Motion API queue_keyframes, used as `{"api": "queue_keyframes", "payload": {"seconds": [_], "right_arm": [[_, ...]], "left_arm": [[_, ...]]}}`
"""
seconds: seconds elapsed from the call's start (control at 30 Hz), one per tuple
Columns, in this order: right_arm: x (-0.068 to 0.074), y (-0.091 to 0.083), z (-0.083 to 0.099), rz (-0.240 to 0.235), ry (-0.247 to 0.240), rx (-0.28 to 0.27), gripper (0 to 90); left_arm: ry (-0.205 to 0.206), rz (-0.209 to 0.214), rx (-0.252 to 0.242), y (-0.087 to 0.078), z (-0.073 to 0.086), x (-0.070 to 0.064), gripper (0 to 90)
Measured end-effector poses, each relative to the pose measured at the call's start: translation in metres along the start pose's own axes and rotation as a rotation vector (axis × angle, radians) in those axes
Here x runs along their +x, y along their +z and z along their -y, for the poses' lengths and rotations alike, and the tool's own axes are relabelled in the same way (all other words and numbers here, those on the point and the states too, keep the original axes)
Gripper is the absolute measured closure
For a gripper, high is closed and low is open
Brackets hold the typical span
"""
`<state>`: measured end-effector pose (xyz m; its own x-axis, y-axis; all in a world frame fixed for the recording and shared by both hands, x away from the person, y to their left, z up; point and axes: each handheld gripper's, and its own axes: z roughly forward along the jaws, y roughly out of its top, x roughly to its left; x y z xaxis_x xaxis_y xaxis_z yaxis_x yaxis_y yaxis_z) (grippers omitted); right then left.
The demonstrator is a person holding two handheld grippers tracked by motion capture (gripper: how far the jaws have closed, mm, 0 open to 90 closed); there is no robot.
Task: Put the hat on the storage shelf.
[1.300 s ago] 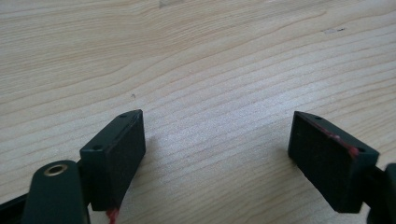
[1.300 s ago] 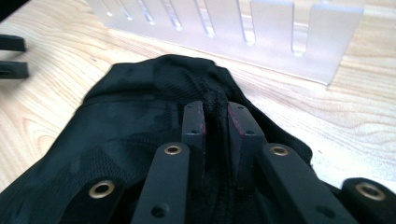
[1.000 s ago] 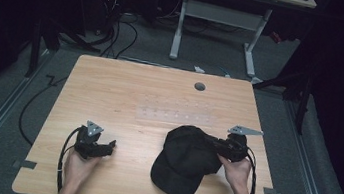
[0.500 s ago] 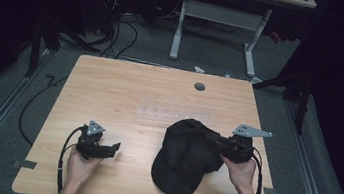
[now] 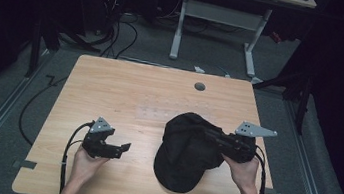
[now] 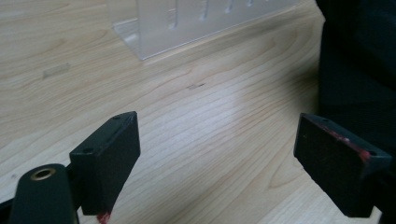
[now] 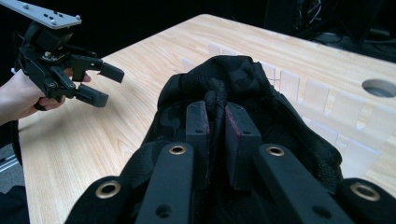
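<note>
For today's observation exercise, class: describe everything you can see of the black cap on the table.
The black cap is soft, with mesh-like fabric on its crown, which is crumpled and bunched. It lies on the wooden table, near the front right, brim toward the person. The right gripper pinches a fold of its crown fabric between shut fingers. The left gripper is open, apart from it, to its left.

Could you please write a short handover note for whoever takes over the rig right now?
Right gripper: shut on a fold of the black cap, at the table's near right.
Left gripper: open, holding nothing, low over bare wood left of the cap.
Clear plastic rack stands behind the cap, mid-table.
Done: cap gripped on one side.
Left: probably bring the left gripper in to take the cap's other side.
</note>
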<state>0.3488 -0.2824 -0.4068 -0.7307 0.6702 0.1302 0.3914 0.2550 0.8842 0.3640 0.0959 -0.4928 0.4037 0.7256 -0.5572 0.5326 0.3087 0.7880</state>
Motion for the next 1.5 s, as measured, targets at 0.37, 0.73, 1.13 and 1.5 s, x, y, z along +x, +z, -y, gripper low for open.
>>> {"api": "queue_keyframes", "payload": {"seconds": [0.37, 0.73, 1.13, 1.5], "right_arm": [[0.007, -0.006, -0.018, -0.015, -0.066, -0.032, 81.6], [0.012, -0.007, -0.028, -0.052, -0.087, -0.059, 81.6], [0.017, -0.004, -0.034, -0.124, -0.105, -0.080, 81.5], [0.020, -0.002, -0.037, -0.173, -0.125, -0.097, 81.5]], "left_arm": [[-0.010, 0.084, 0.024, 0.004, -0.011, -0.021, 14.9], [-0.012, 0.174, 0.083, 0.015, -0.022, -0.044, 15.1], [-0.003, 0.247, 0.148, 0.031, -0.030, -0.070, 15.1], [-0.011, 0.283, 0.196, 0.043, -0.034, -0.081, 15.7]]}}
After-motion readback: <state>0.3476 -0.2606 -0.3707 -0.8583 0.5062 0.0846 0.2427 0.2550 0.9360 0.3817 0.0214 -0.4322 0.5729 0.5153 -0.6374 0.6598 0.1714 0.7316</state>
